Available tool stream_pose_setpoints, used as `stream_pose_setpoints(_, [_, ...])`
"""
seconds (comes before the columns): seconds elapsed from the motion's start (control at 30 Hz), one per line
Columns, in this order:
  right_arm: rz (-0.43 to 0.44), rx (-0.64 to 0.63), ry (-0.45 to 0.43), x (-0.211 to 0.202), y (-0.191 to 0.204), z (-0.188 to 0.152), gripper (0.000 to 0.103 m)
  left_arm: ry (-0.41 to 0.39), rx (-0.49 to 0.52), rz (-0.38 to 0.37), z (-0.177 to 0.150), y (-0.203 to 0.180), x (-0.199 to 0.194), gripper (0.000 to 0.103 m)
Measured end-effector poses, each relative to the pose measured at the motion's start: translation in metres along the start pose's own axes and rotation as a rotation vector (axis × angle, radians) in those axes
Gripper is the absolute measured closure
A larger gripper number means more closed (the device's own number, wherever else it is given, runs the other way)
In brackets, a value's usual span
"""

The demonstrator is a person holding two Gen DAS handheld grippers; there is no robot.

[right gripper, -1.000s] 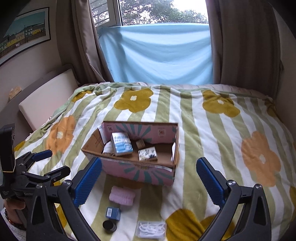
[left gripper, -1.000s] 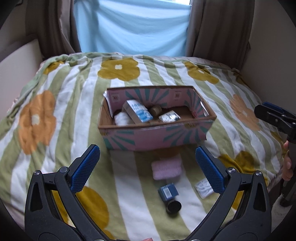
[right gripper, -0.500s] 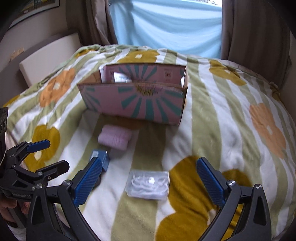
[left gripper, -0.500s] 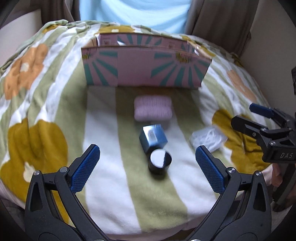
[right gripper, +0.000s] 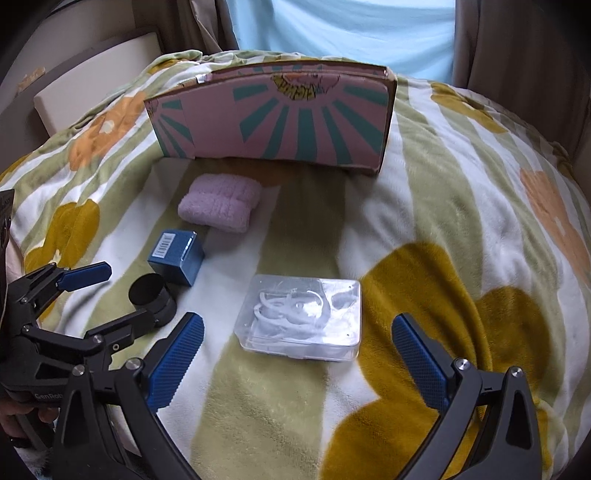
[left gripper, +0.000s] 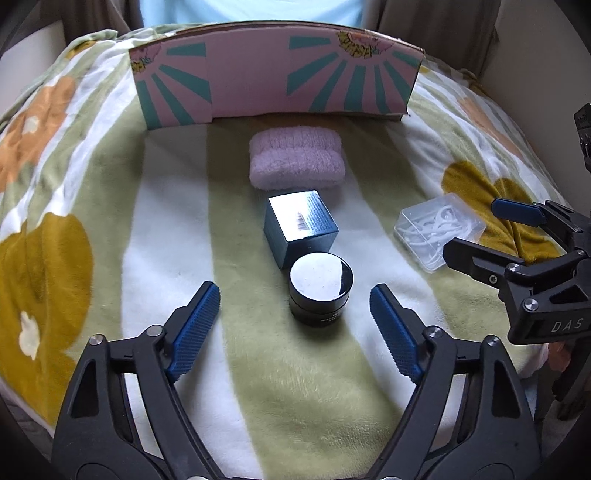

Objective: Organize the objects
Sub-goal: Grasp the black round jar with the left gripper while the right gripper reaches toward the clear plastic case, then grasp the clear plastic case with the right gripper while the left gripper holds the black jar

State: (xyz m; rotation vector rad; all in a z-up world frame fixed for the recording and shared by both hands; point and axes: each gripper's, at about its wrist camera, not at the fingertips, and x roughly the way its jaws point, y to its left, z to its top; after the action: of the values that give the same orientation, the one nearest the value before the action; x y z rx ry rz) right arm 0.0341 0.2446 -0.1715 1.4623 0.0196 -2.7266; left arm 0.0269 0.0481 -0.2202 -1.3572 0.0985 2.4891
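Note:
A pink cardboard box with teal rays (left gripper: 277,79) (right gripper: 280,118) stands on the bed; its inside is hidden. In front of it lie a folded pink towel (left gripper: 295,157) (right gripper: 220,203), a small blue box (left gripper: 300,227) (right gripper: 177,256), a black round jar (left gripper: 320,291) (right gripper: 152,299) and a clear plastic case of white pieces (left gripper: 437,229) (right gripper: 301,317). My left gripper (left gripper: 293,315) is open, low, with the jar just ahead between its fingertips. My right gripper (right gripper: 297,358) is open, just short of the clear case. Neither holds anything.
A striped floral blanket (left gripper: 110,206) (right gripper: 461,206) covers the bed. The bed's near edge runs below both grippers. Curtains and a pale blue sheet (right gripper: 343,33) hang behind the box. A cream headboard cushion (right gripper: 92,85) lies at far left.
Both grippers have dropped low and moved forward toward the bed. The left closed in on the black jar, the right on the clear case. The box interior is no longer visible.

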Motion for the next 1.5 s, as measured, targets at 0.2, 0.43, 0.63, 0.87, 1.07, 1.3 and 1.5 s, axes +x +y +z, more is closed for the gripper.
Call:
stream_pose_setpoints(0.2, [-0.007,-0.003,0.022,0.013,-0.002,-0.002,0.001,0.023,0.021,0.01,0.001,-0.005,0.013,0.035])
stream_pose_setpoints(0.43, [-0.015,0.002,0.036,0.024,-0.003,-0.004,0.001,0.027,0.032,0.029,0.0,-0.004,0.019,0.047])
stream_pose_setpoints(0.63, [0.003,-0.004,0.05,0.03,0.001,-0.003,0.002,0.024,0.052,0.028,0.0,-0.008,0.018,0.059])
stream_pose_setpoints(0.87, [-0.02,-0.034,0.071,0.035,0.007,-0.004,0.018,0.021,0.071,0.027,-0.001,-0.011,0.016,0.066])
stream_pose_setpoints(1.07, [-0.008,-0.026,0.072,0.034,0.003,-0.004,0.024,0.026,0.077,0.023,0.0,-0.013,0.015,0.07])
stream_pose_setpoints(1.3, [0.008,-0.021,0.06,0.03,0.001,-0.004,0.024,0.03,0.067,0.008,0.0,-0.012,0.012,0.07])
stream_pose_setpoints(1.5, [0.0,-0.019,0.048,0.024,-0.001,-0.002,0.024,0.023,0.069,0.004,0.0,-0.013,0.007,0.07])
